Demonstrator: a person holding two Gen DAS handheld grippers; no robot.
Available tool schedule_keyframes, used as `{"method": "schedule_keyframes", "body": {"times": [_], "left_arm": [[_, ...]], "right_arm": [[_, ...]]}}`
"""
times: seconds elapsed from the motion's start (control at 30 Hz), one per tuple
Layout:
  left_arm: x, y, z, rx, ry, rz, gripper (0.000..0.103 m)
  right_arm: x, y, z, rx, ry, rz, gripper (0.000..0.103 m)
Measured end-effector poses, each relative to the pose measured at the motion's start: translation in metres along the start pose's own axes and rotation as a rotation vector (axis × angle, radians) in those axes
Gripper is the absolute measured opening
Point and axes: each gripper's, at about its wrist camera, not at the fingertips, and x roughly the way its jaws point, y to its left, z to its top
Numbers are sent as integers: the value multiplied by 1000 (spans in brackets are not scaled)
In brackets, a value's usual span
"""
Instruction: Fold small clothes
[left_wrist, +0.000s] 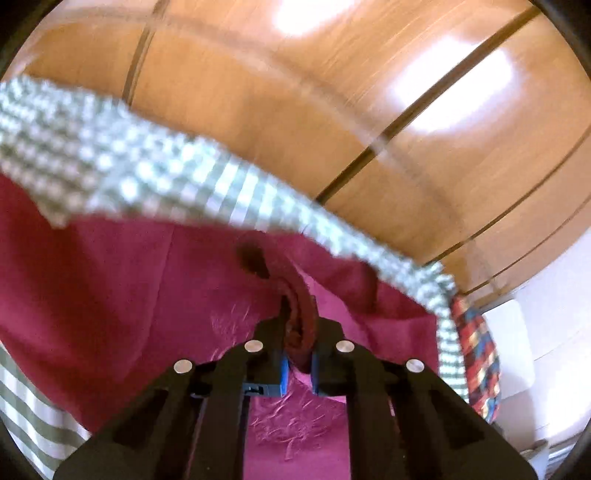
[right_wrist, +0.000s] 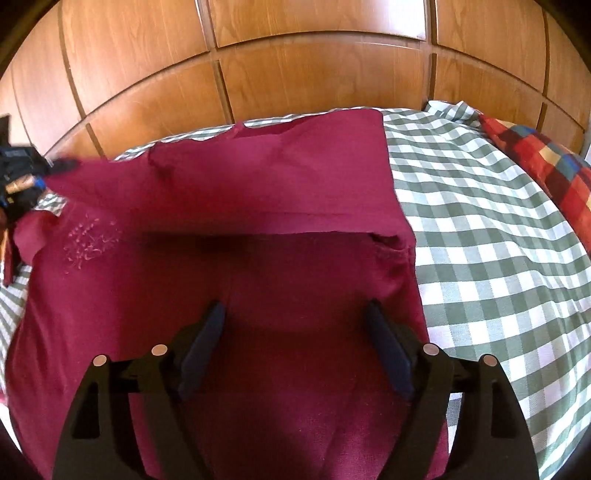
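Observation:
A maroon garment (right_wrist: 258, 192) lies on the checked bed sheet (right_wrist: 480, 229), its far part folded over toward me with a straight hem across the middle. My right gripper (right_wrist: 295, 321) hovers open just over the near part of the cloth, nothing between its blue pads (right_wrist: 207, 332). In the left wrist view my left gripper (left_wrist: 301, 332) is shut on a bunched, thick edge of the maroon garment (left_wrist: 110, 295), which stretches away from it. The left gripper (right_wrist: 61, 165) also shows blurred at the far left of the right wrist view, holding up a corner of the cloth.
Brown wooden wardrobe panels (right_wrist: 314, 74) rise behind the bed. A red, blue and yellow plaid pillow (right_wrist: 546, 162) lies at the right end of the sheet, also seen as the plaid pillow (left_wrist: 476, 354). The green-and-white sheet (left_wrist: 110, 162) spreads beyond the garment.

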Motion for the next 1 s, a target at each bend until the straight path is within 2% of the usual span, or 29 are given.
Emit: {"method": "schedule_keyframes", "body": {"times": [0.07,0.1,0.17,0.27,0.37,0.5,0.6,0.67,0.73,0.77,0.87,0.9,1.0], "left_arm": [[-10,4,4,11,-40,39,7],[-9,10,4,6,-34,62,7],[4,24,0,-3,9,125,7],[22,32,-16,26,77,178,8],[31,29,-32,67,110,187,8],[29,21,-37,99,102,174,8],[21,14,-34,132,83,170,8],[16,15,-31,142,66,184,9],[12,20,-27,131,50,199,11],[12,25,-26,123,44,213,13],[24,42,-30,135,69,305,18],[28,47,-34,133,84,300,18],[24,51,-40,132,64,287,18]], "right_arm": [[0,0,0,2,1,3,79],[0,0,0,5,2,6,79],[0,-1,1,8,7,11,79],[-6,-5,8,45,33,21,77],[-23,-6,21,95,-1,58,69],[-31,13,54,53,-87,71,69],[-2,26,83,-1,-84,13,69],[25,25,93,-8,-33,-31,69],[59,14,94,-26,43,-126,69],[67,9,92,-32,45,-132,73],[66,-1,86,1,-4,-87,74],[65,1,85,-6,-8,-95,74],[64,6,84,-27,-12,-115,75]]}}
